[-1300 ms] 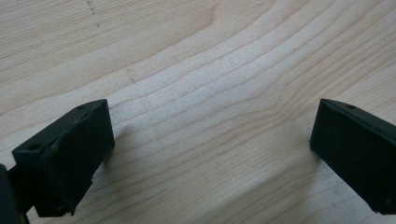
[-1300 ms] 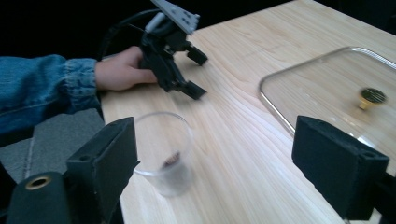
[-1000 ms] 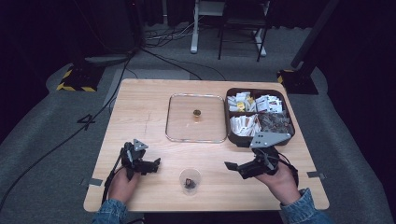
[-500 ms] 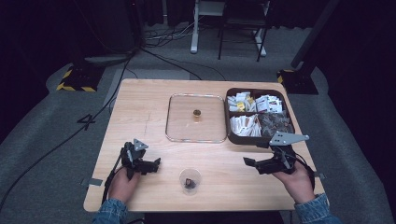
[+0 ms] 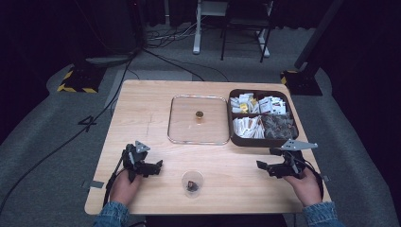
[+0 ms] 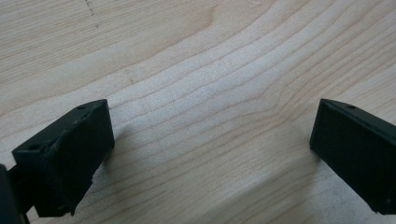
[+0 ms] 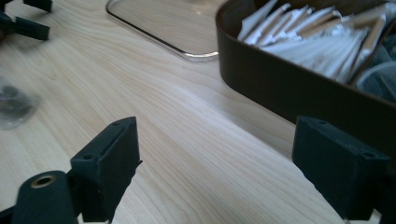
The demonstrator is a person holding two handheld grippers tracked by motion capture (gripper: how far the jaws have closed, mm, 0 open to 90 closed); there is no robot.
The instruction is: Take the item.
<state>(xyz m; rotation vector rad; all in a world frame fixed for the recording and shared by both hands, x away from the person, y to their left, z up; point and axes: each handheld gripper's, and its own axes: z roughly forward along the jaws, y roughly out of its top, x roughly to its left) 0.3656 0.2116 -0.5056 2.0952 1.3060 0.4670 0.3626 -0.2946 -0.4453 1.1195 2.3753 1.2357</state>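
we see the left gripper [image 5: 152,166] low on the pale wooden table [image 5: 142,109], jaws wide apart, nothing between them. the small clear plastic cup [image 5: 192,182] with dark bits sits between both hands, nearer the left one, to its right. clear square lid [image 5: 198,119] farther back. right gripper [image 5: 263,166] also spread and empty, just in front of the dark brown compartment tray [image 5: 261,141].

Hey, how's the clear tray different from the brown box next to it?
The clear tray is see-through, flat and shallow; the brown box is dark, opaque and deeper-walled. The tray carries one small dark object; the box is split into compartments packed with packets. Both are rounded squares of similar footprint, side by side on the table.
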